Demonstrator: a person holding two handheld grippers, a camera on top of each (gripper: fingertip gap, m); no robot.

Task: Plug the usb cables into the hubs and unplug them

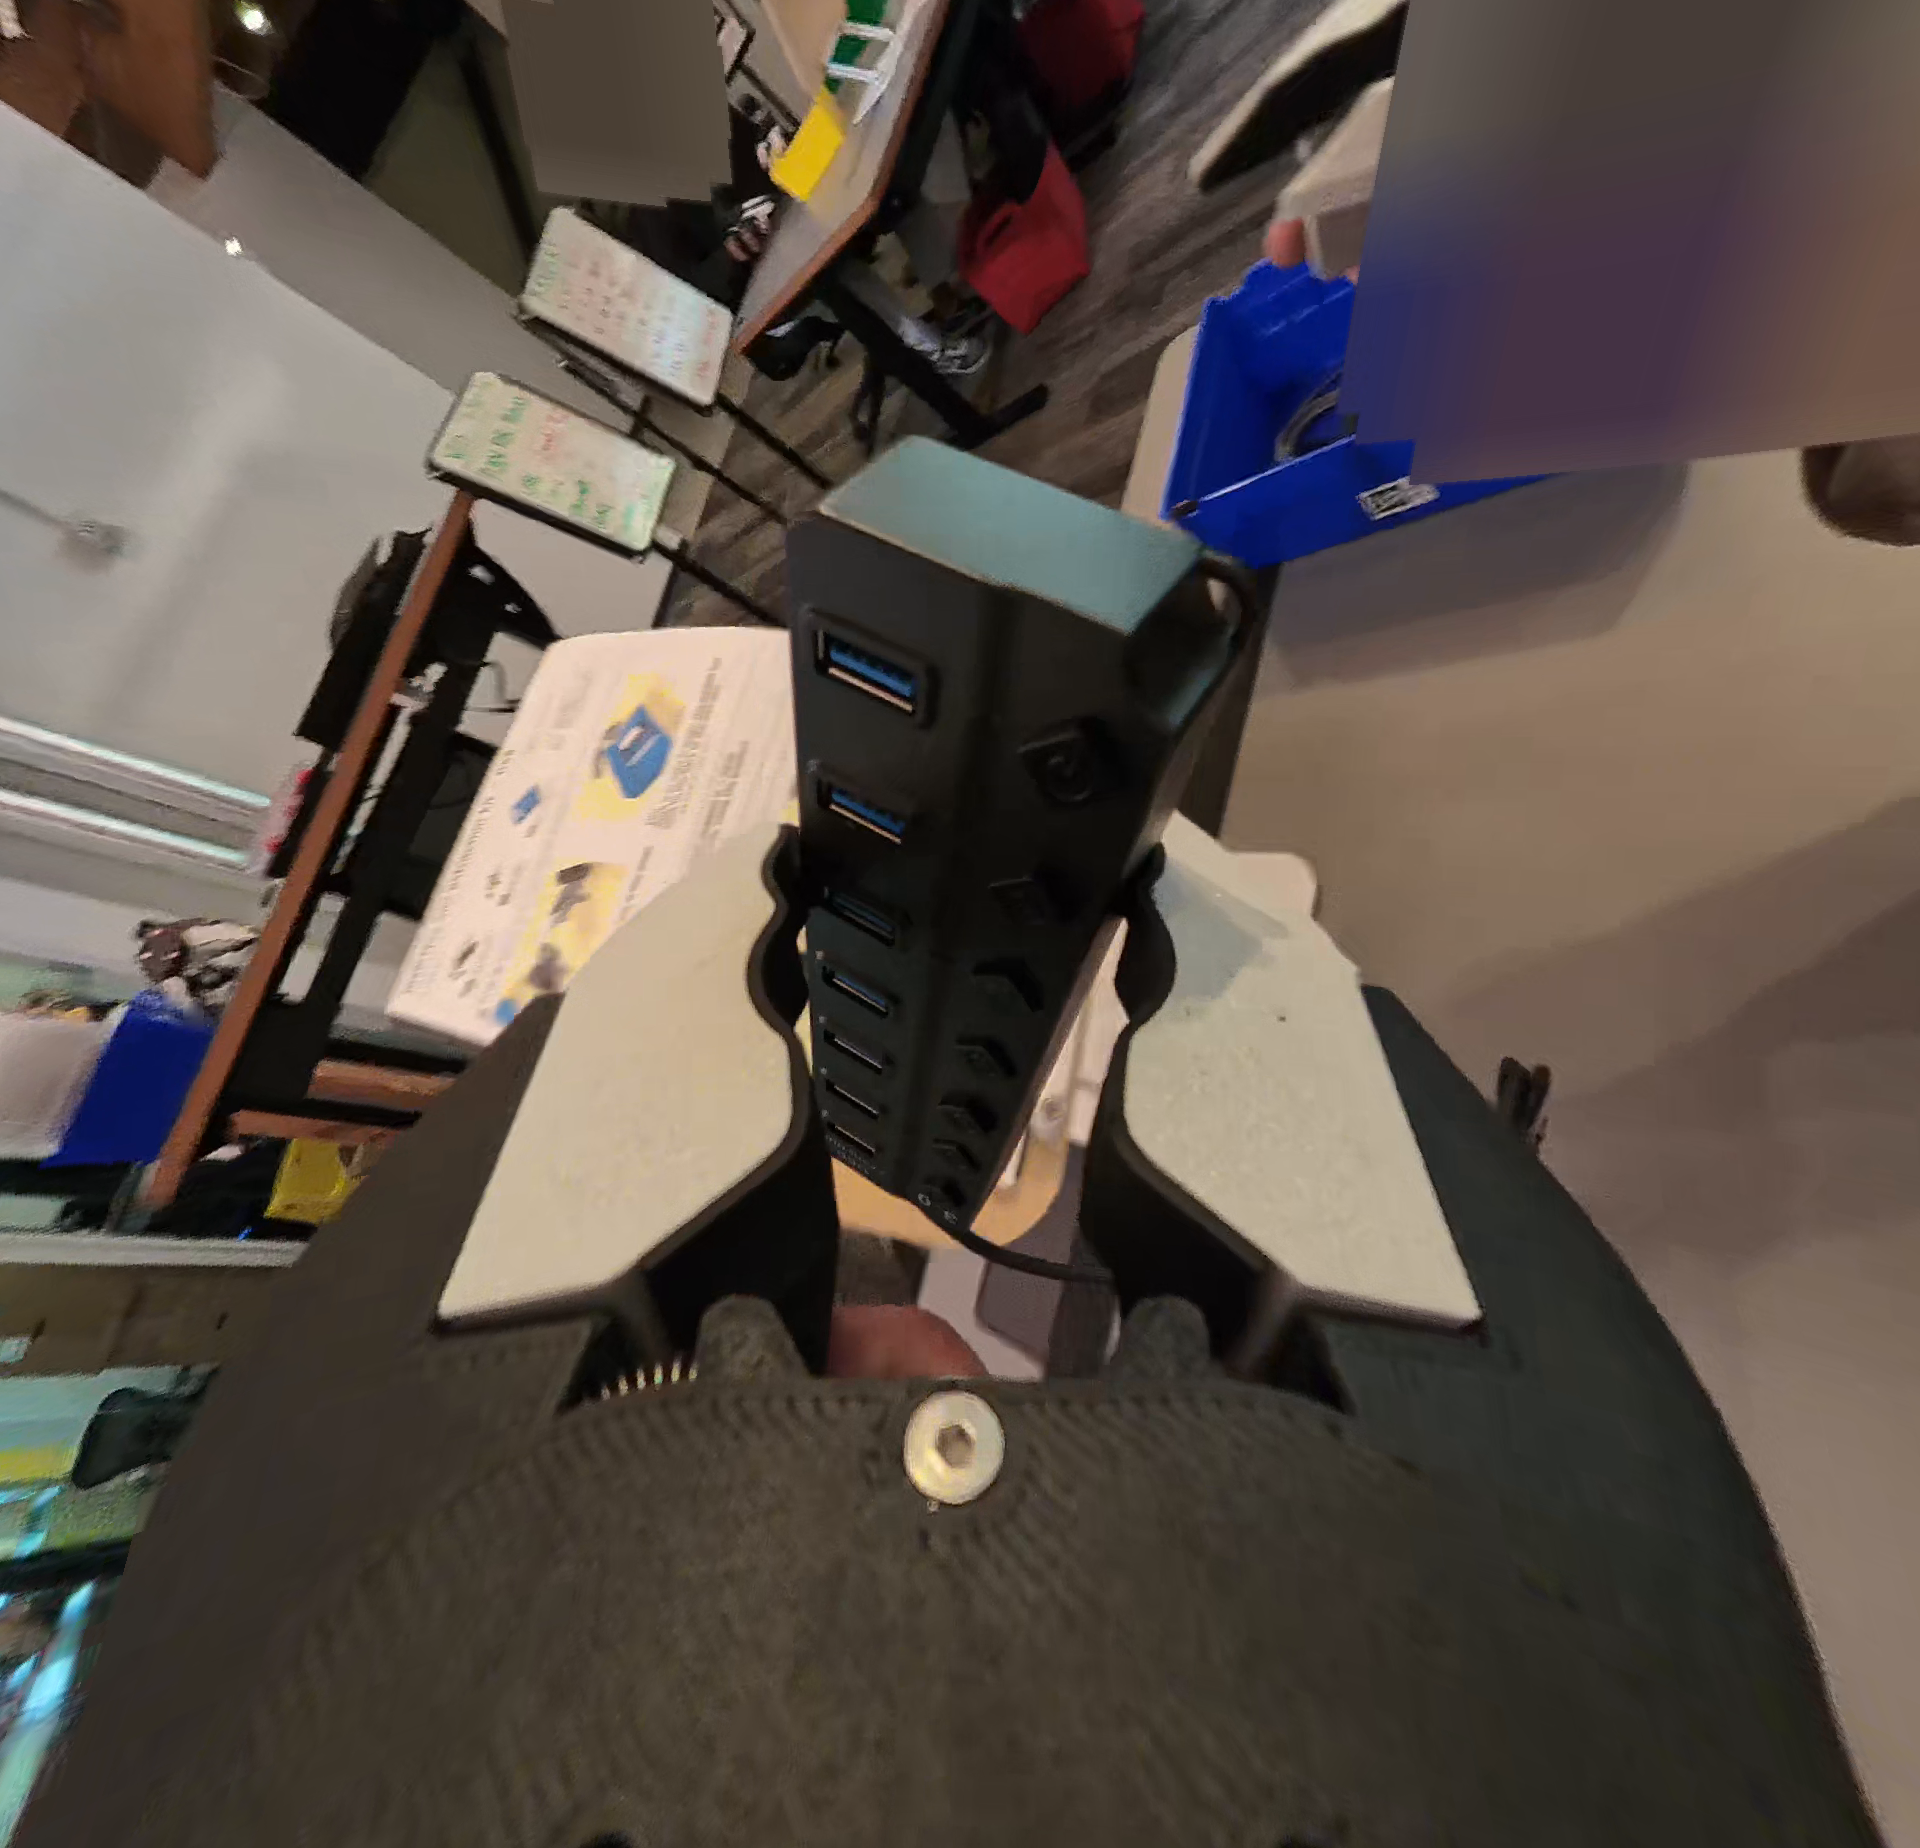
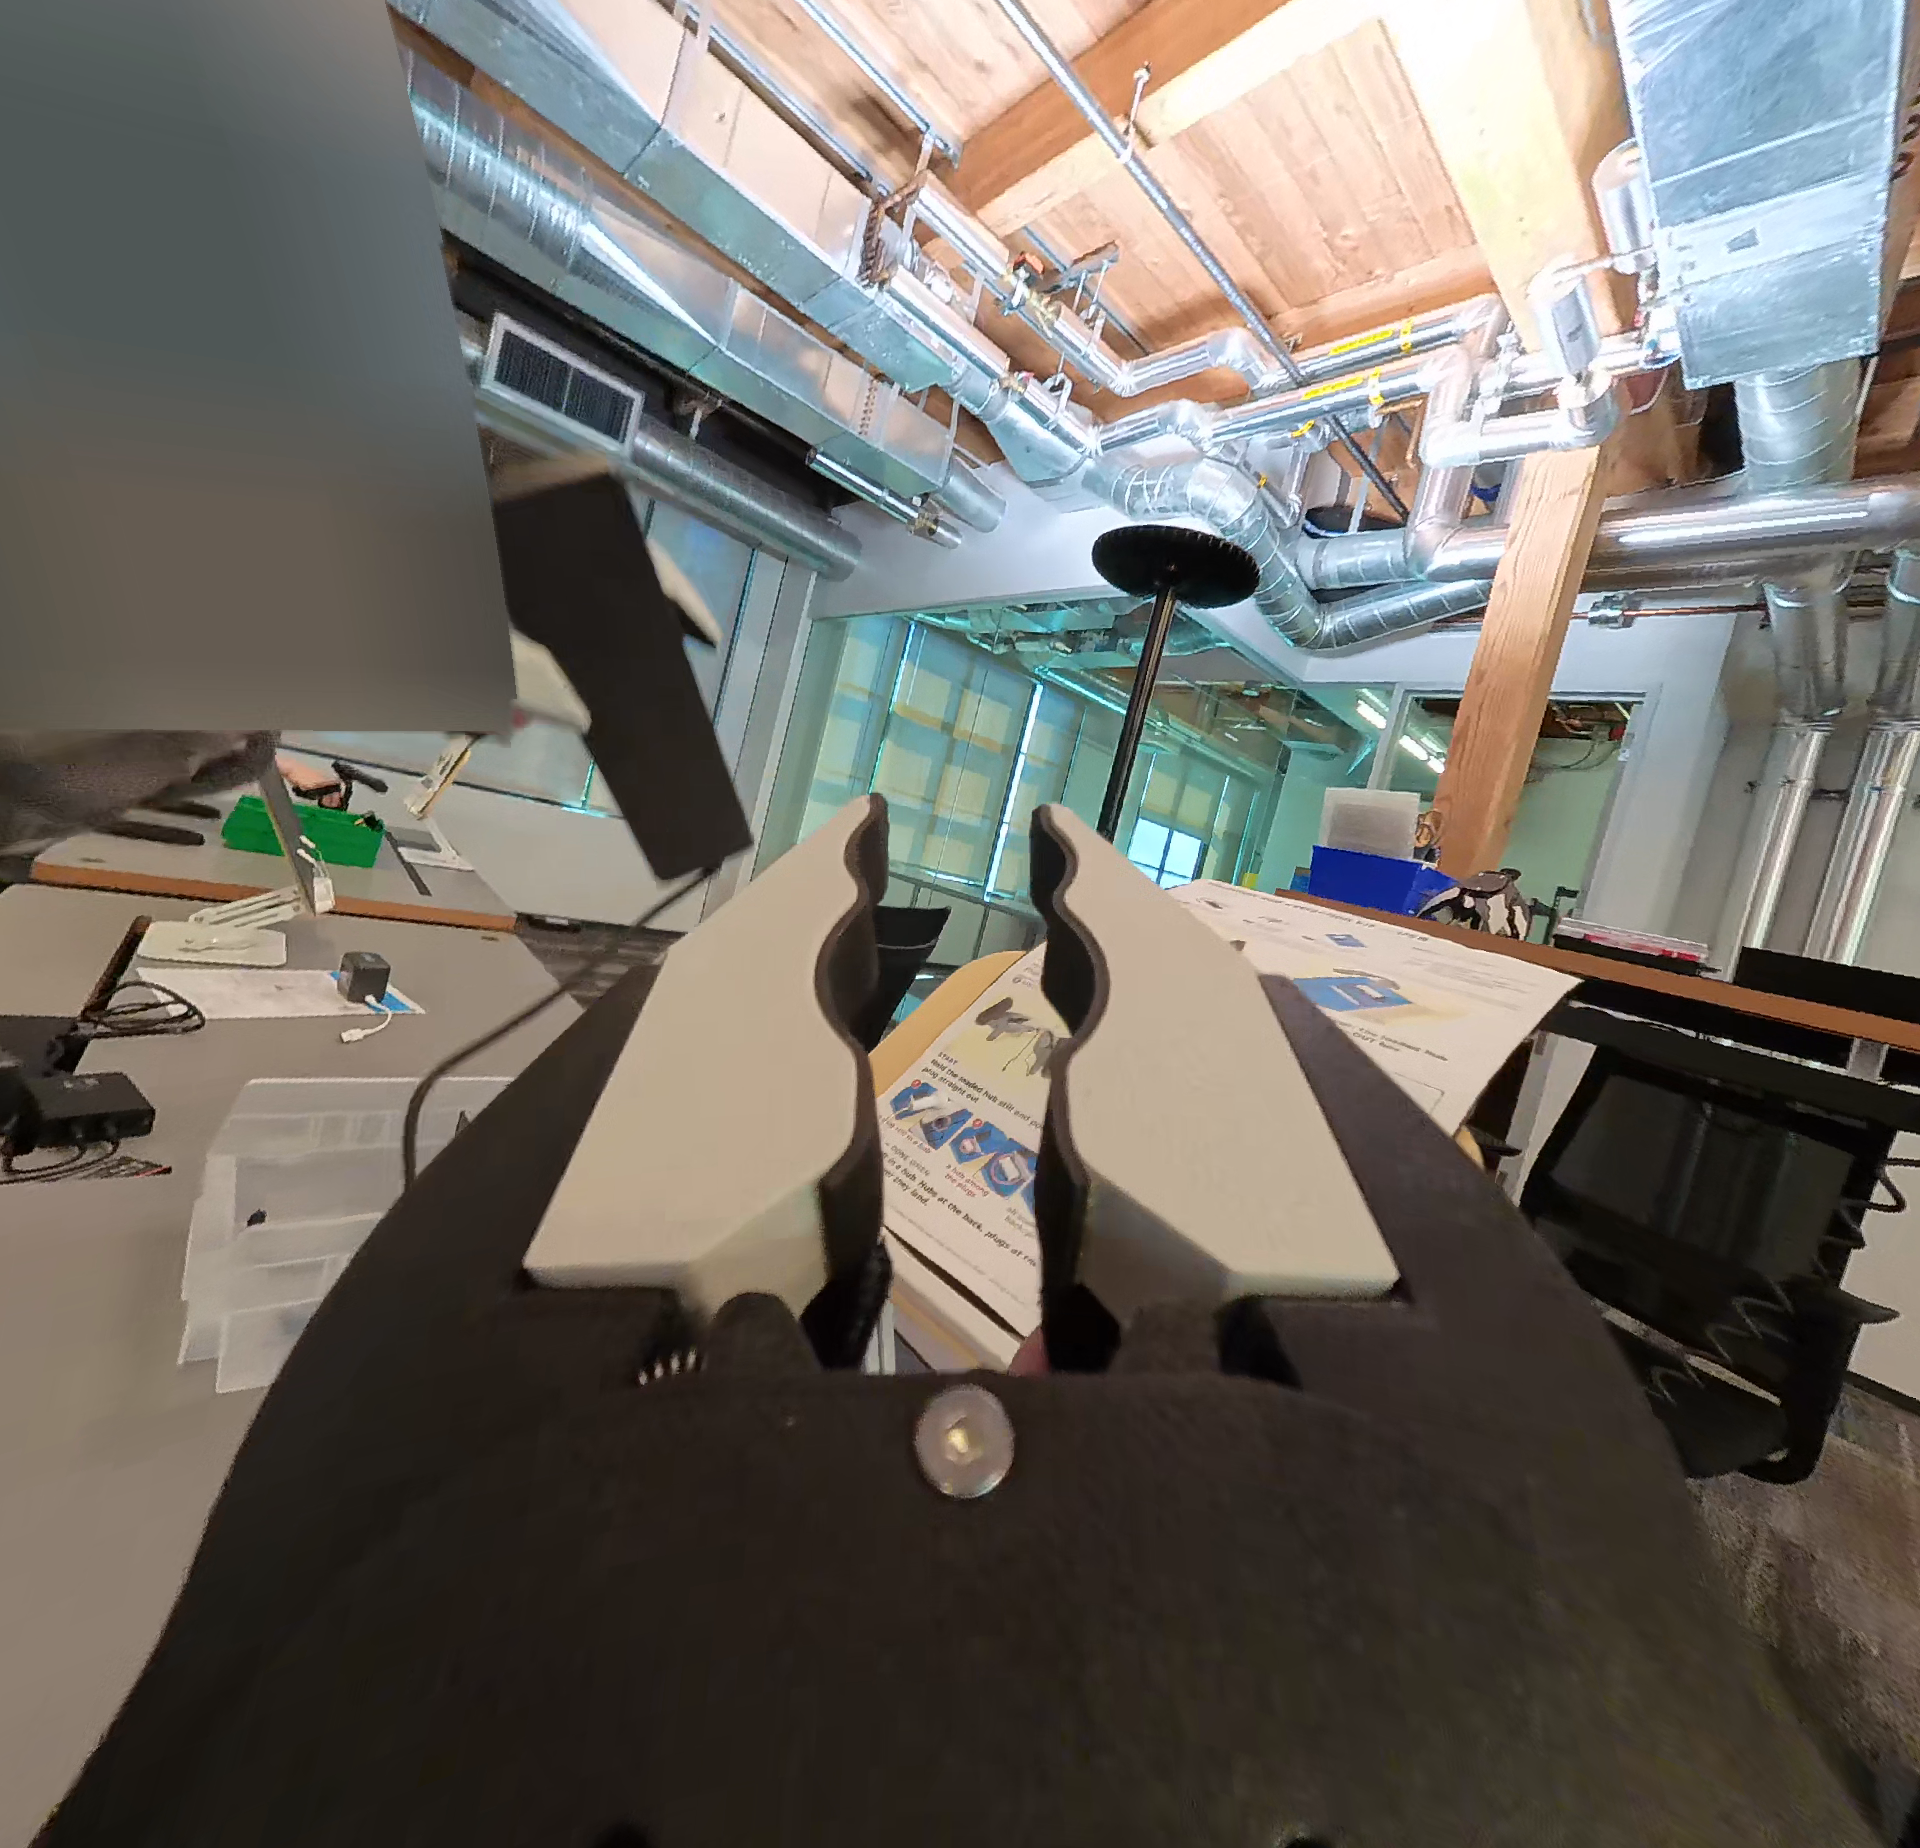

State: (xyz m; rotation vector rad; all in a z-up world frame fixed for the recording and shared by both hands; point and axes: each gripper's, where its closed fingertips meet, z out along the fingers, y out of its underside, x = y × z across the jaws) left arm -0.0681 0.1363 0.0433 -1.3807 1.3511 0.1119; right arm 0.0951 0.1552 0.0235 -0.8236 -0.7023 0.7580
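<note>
My left gripper (image 1: 961,873) is shut on a black USB hub (image 1: 977,718) and holds it up in the air, end pointing away. The hub has a row of several blue ports (image 1: 871,678) and a row of switches beside them. All the ports I see are empty. Its thin black cable (image 1: 1023,1263) hangs from the near end. In the right wrist view the same hub (image 2: 623,686) is at the upper left with its cable (image 2: 488,1029) hanging to the table. My right gripper (image 2: 958,822) is slightly open, empty, tilted up toward the ceiling.
A grey table (image 2: 94,1435) carries a second black hub (image 2: 78,1102), a black charger cube (image 2: 366,977) with a white cable (image 2: 369,1031) and a clear plastic box (image 2: 291,1206). Printed sheets (image 2: 1351,977) lie ahead. A blue bin (image 1: 1268,416) and a black chair (image 2: 1714,1227) stand nearby. Spacing between my two grippers at the tips: around 15 centimeters.
</note>
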